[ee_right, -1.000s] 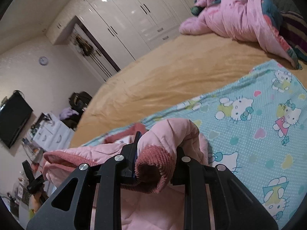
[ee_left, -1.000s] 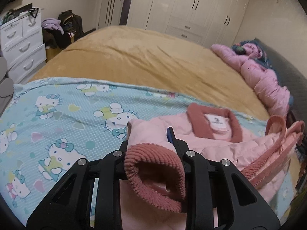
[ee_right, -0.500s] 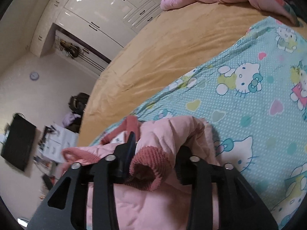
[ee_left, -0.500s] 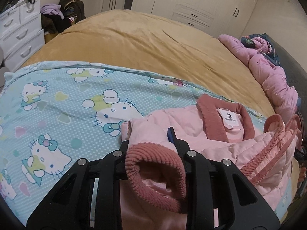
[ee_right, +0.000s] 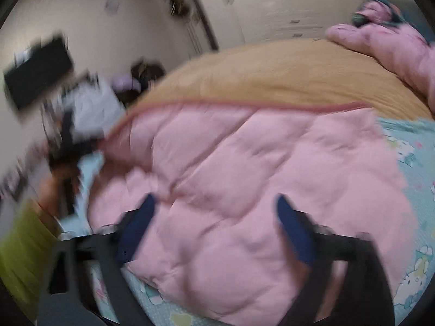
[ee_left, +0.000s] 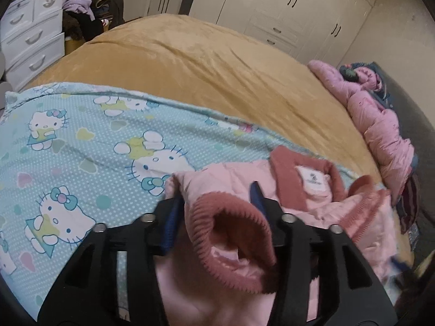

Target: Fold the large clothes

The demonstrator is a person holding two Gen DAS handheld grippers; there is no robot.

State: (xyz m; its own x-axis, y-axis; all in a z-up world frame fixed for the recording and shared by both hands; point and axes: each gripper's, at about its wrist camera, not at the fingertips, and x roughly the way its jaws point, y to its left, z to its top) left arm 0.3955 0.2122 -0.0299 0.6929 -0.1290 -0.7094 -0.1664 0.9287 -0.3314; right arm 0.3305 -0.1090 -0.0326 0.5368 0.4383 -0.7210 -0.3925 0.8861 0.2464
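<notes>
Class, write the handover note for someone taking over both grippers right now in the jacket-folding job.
Left gripper: shut on the ribbed sleeve cuff of the pink jacket, held above the cartoon-print sheet.
Right gripper: open, fingers spread and holding nothing; its view is blurred.
Jacket: lies on the sheet across the bed, collar and label facing up in the left view; the right view shows a smooth quilted panel.
Done: judging by that panel, the right side looks laid over.
Left: lay the left sleeve inward, release, then fold the body.
</notes>
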